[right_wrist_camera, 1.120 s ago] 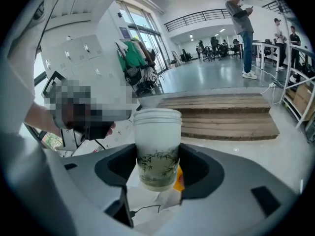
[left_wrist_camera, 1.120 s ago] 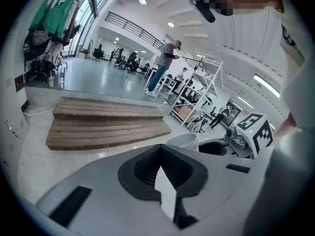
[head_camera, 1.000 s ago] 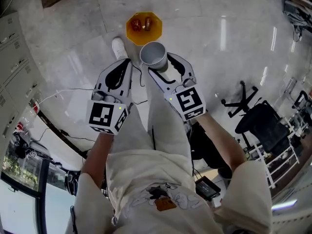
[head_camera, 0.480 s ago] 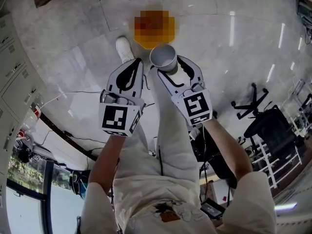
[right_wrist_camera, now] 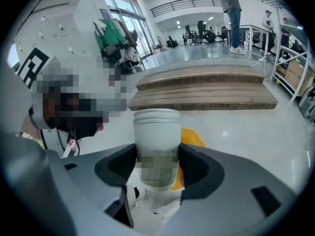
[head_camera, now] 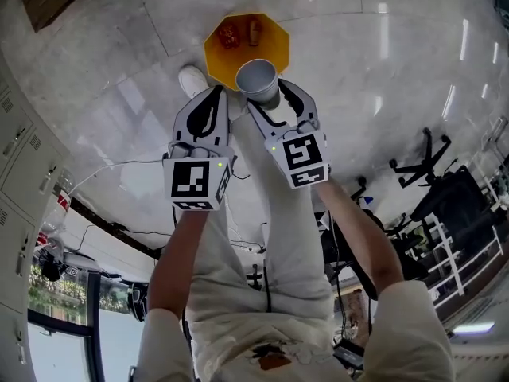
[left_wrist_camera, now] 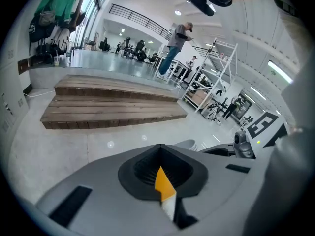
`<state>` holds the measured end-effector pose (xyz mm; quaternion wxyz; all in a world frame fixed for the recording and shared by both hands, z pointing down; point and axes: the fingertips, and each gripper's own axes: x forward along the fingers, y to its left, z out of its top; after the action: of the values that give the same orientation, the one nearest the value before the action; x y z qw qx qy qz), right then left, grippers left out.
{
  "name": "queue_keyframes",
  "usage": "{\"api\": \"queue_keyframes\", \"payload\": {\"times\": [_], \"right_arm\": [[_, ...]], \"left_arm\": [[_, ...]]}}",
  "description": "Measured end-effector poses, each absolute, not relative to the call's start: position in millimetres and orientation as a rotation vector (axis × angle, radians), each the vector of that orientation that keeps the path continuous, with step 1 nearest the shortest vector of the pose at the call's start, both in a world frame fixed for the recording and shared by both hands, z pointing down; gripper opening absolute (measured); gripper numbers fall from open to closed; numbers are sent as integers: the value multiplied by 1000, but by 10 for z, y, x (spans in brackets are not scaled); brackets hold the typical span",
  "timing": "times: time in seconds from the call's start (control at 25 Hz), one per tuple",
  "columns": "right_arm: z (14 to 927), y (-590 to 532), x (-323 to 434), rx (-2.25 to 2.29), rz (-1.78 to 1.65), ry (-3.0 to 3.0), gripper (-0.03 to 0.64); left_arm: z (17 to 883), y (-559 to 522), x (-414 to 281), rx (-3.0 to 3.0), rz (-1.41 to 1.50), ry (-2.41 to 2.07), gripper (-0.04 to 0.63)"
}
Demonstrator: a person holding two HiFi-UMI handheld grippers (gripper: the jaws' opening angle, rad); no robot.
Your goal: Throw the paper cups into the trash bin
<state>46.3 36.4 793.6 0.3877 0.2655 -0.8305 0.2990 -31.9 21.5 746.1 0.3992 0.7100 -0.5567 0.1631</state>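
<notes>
A white paper cup [head_camera: 257, 78] stands upright between the jaws of my right gripper [head_camera: 268, 95], which is shut on it. In the head view the cup overlaps the near rim of the orange octagonal trash bin [head_camera: 274, 44] on the floor; two reddish things lie inside the bin. The right gripper view shows the cup [right_wrist_camera: 156, 136] gripped low down in the right gripper [right_wrist_camera: 157, 168], with the orange bin [right_wrist_camera: 193, 137] behind it. My left gripper [head_camera: 213, 95] hangs just left of the cup, shut and empty. A sliver of the bin [left_wrist_camera: 164, 183] shows under the left gripper [left_wrist_camera: 160, 149].
A white shoe [head_camera: 191, 78] stands on the pale glossy floor left of the bin. A low wooden platform [left_wrist_camera: 113, 102] lies ahead. Black office chairs [head_camera: 421, 161] stand at the right, lockers [head_camera: 20, 157] at the left, and a thin cable [head_camera: 119, 165] crosses the floor.
Both grippers have come closer to the bin. The held cup, short of the bin a second ago, now overlaps its near rim. Both grips look unchanged.
</notes>
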Motion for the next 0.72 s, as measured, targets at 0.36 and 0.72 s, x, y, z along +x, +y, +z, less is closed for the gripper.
{"api": "queue_keyframes", "payload": {"times": [0.36,0.72], "right_arm": [[8838,265,515,691,769,-2068,281],[9428,244,589,687,796,-1981,281]], "left_arm": [[8411,110,-299,1737,460,-1408,5],[9143,114,-257,1691,563,-1359,6]]}}
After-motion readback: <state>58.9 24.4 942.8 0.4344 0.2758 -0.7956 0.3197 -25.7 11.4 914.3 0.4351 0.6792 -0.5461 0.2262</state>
